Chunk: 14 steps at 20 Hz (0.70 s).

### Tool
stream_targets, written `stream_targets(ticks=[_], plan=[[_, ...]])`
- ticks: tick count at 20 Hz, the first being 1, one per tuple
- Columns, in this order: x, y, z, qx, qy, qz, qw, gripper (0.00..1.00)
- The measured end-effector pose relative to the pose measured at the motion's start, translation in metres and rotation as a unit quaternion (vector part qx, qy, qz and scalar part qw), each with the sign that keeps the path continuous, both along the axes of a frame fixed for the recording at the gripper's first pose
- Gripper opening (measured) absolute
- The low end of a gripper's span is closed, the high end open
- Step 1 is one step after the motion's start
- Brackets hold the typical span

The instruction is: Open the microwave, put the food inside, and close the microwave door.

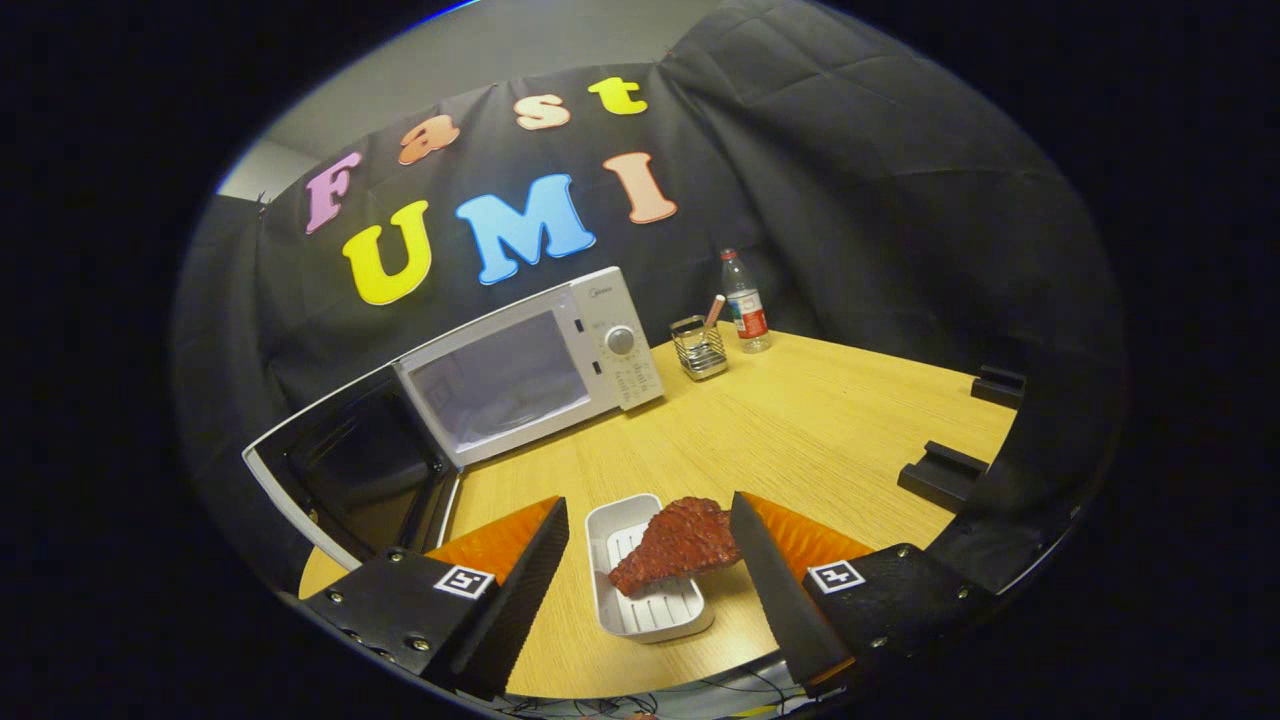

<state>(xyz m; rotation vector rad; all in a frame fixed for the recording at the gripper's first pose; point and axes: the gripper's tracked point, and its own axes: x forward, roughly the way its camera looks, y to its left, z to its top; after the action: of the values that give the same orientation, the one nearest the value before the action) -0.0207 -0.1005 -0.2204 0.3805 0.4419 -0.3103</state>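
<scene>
On the wooden table (800, 420), the released gripper (650, 560) straddles a white tray (640, 610) of red food (680, 545), beyond which the microwave (540, 365) stands with its door (345, 475) open.

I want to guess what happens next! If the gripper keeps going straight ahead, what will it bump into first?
Probably the red food lying across the white tray between the open gripper fingers. Depth is hard to judge.

Warm, even overhead light brightens the wooden table (800, 420); the microwave (520, 370) window shows pale glare. Fisheye distortion bends the edges, where everything darkens; focus is sharp.
</scene>
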Motion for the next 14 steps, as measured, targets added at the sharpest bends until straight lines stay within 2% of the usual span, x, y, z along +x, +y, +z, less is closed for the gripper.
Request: stream_targets(ticks=[8, 9, 10, 11, 13, 14], plan=[[0.005, -0.020, -0.046, 0.081, 0.005, -0.034, 0.996, 0.96], [0.005, -0.021, -0.049, 0.092, 0.003, -0.037, 0.995, 0.93], [0.009, -0.022, -0.053, 0.097, 0.004, -0.042, 0.994, 0.85], [0.010, -0.022, -0.056, 0.101, 0.005, -0.044, 0.994, 0.83], [0.013, -0.023, -0.061, 0.104, 0.010, -0.042, 0.994, 0.67], [0.016, -0.023, -0.063, 0.105, 0.013, -0.039, 0.994, 0.65]])
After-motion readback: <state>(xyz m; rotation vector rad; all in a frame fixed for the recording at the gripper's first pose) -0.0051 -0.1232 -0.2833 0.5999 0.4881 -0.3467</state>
